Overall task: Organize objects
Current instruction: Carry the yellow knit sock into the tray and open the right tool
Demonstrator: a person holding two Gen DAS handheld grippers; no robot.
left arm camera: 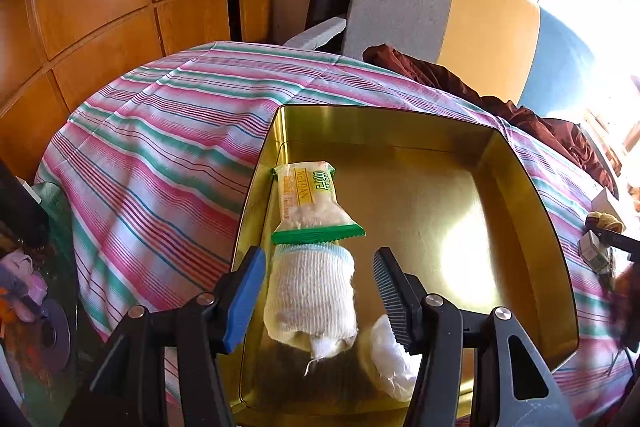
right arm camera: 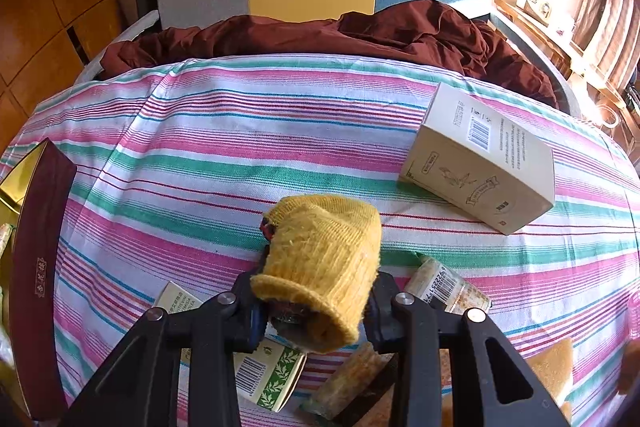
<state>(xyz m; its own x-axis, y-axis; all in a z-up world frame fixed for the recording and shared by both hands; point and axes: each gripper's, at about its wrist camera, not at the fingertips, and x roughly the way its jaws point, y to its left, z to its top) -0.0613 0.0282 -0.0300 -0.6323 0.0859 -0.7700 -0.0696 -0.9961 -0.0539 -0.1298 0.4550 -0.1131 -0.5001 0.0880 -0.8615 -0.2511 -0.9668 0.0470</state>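
A gold tin tray [left arm camera: 520, 187] sits on the striped tablecloth [left arm camera: 168, 147] in the left wrist view. In it lie a green-edged snack packet [left arm camera: 312, 203] and, nearer, a white knitted sleeve [left arm camera: 312, 299] over something pale. My left gripper [left arm camera: 319, 251] hovers above the sleeve, which lies between its fingers. The blue pad is close beside the sleeve and the black ribbed pad [left arm camera: 390, 295] stands apart from it, so the jaws are open. In the right wrist view my right gripper [right arm camera: 316, 291] is shut on a yellow knitted sleeve [right arm camera: 320, 259] with a dark object inside, held above the cloth.
A white round wrapped item [left arm camera: 390, 359] lies in the tin's near corner. A white carton [right arm camera: 480, 163] lies on the cloth to the right. Small barcode boxes [right arm camera: 268, 375] and snack packets [right arm camera: 444, 287] lie under the right gripper. The tin's maroon side [right arm camera: 36, 267] is at left. A maroon cloth [right arm camera: 360, 31] and a chair lie beyond.
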